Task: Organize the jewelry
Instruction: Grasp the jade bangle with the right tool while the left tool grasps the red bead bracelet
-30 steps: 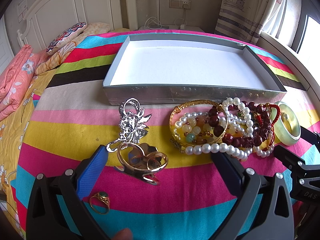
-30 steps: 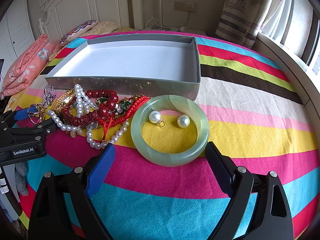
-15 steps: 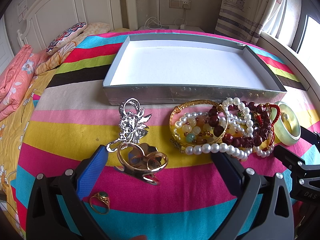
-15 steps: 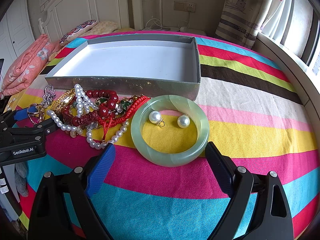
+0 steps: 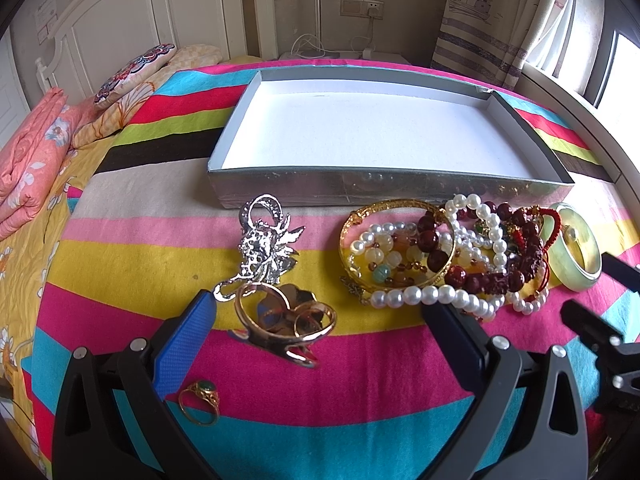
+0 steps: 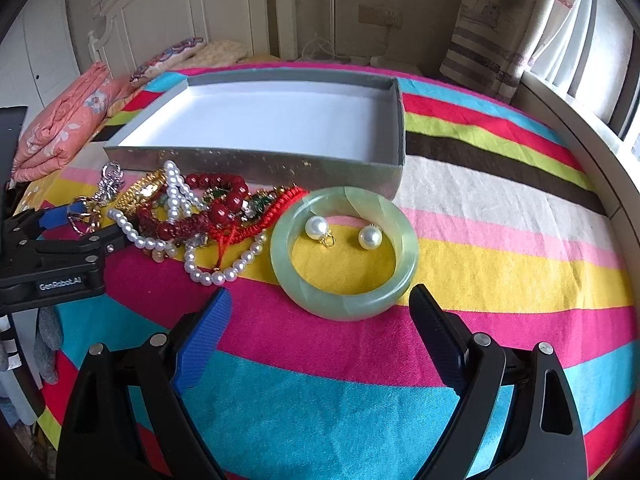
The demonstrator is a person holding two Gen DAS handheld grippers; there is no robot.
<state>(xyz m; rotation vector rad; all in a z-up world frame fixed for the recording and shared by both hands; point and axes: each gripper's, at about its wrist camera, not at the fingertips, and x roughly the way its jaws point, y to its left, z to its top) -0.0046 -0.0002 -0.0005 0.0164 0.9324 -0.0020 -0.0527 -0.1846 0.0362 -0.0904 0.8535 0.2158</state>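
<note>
Jewelry ahead of both my claws. Left gripper (image 5: pixel 320 320): jaws wide apart, nothing held, gold ring cluster (image 5: pixel 284 318) between fingertips. Right gripper (image 6: pixel 320 312): jaws wide, nothing held, jade bangle (image 6: pixel 344 256) just ahead; shallow box (image 6: pixel 256 160) beyond.

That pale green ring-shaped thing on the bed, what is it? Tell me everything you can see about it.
The green bangle looks like a thick, smooth band of pale, cloudy jade-like stone, whole and glossy. It lies flat on the striped bedspread, just in front of the tray's right corner. Two pearl earrings rest on the cloth inside its ring. Red cord from the jewelry pile reaches its left edge. The right claw is open just short of it, not touching.
</note>
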